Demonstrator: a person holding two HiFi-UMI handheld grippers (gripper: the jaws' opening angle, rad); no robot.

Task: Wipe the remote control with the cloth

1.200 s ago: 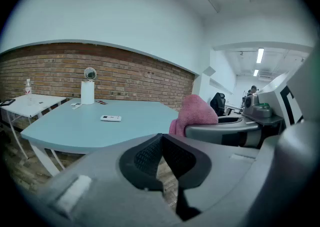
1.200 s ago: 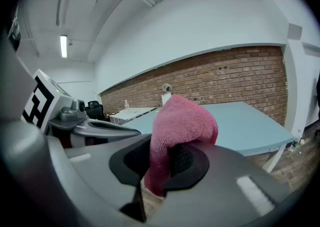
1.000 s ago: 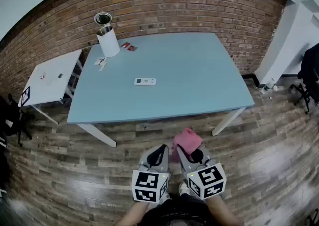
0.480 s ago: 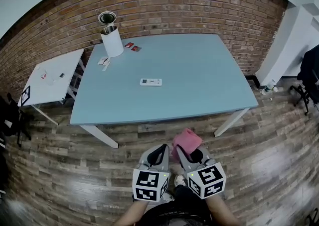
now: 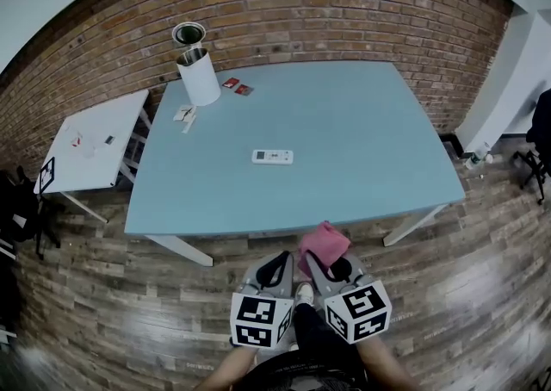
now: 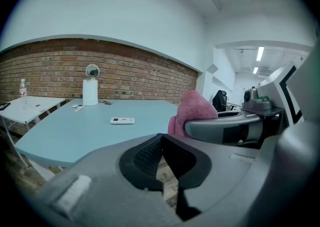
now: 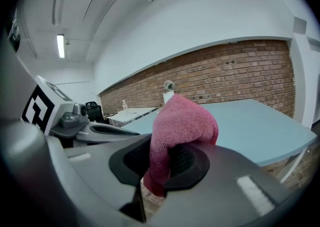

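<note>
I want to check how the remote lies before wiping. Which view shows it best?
The head view: the remote control lies whole and unobstructed on the blue table, seen from above. The left gripper view shows it small and edge-on. The right gripper view does not show it; the pink cloth fills the middle.

No txt, brand or no. could be read. Only b/w square markers were seen on left cube (image 5: 258,322) & right cube (image 5: 359,313), btm centre.

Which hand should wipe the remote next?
Right. The right hand-held gripper pinches the pink cloth; the left hand-held gripper is shut and empty. Both are short of the remote on the table.
</note>
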